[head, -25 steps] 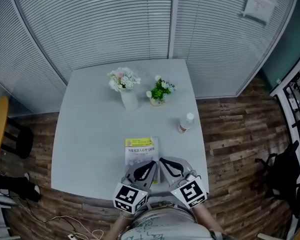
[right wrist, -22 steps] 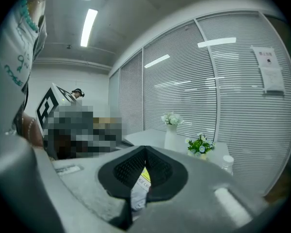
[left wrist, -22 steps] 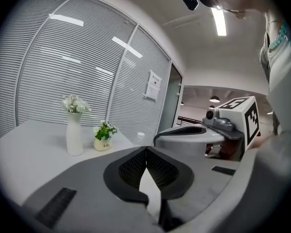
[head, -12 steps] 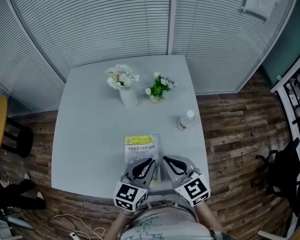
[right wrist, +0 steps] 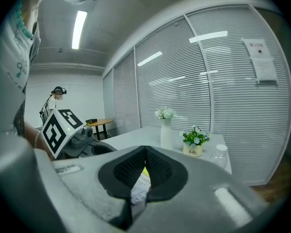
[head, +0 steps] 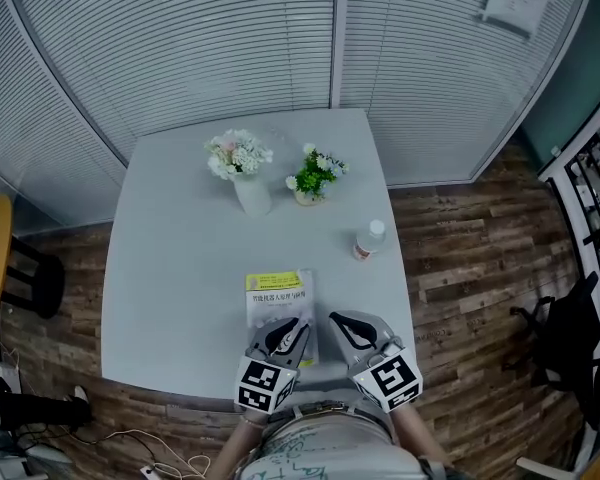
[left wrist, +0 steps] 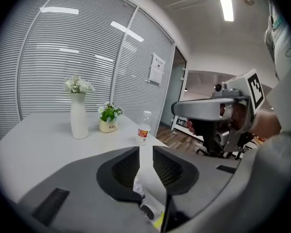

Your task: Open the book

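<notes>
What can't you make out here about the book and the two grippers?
- Near end of the book: head view, covered by the left gripper, whose jaws are opening with nothing gripped.
- Whether the right gripper touches the book: its own view shows only a sliver past shut jaws.
- Cover print: too small in the head view.
- Label on the bottle: too small everywhere.

Our left grey two-jaw gripper tilts downward, its black-padded jaws opening with nothing gripped between them. Our right grey gripper sits close alongside, jaw tips together, pointing slightly down.
</notes>
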Demonstrator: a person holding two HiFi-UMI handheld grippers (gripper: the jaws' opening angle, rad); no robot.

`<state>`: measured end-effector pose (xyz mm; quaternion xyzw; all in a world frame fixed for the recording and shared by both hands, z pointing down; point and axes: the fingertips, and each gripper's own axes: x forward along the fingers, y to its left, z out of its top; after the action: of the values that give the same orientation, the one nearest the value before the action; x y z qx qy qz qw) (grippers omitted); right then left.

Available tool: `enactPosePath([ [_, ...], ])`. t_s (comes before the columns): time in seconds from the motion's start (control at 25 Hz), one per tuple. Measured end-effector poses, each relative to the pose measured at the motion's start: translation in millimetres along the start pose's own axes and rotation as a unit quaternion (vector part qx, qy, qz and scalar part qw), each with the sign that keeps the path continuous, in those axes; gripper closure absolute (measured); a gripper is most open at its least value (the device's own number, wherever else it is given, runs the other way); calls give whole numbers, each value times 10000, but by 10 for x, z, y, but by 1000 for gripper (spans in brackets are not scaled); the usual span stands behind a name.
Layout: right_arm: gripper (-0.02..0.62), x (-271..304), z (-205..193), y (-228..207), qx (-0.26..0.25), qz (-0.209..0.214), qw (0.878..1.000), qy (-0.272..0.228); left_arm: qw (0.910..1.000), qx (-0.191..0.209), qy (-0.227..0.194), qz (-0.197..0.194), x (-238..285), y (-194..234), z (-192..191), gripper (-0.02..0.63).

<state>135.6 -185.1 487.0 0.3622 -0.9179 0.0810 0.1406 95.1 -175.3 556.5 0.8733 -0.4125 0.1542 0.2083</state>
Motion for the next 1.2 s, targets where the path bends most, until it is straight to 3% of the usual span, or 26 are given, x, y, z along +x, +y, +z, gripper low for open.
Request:
enactPosePath([
  [0.28, 594, -21, -72, -86, -24, -14, 9999, 129, 9992, 29, 399, 24, 234, 17, -337, 523],
  [0.64, 594, -52, -158, -151, 18, -12, 9997, 231, 9940, 98, 983, 463, 540, 190, -834, 523],
  [1.2, 594, -117, -222, -220, 91, -94, 9995, 297, 9786, 852, 1687, 816, 883, 297, -1260, 370],
])
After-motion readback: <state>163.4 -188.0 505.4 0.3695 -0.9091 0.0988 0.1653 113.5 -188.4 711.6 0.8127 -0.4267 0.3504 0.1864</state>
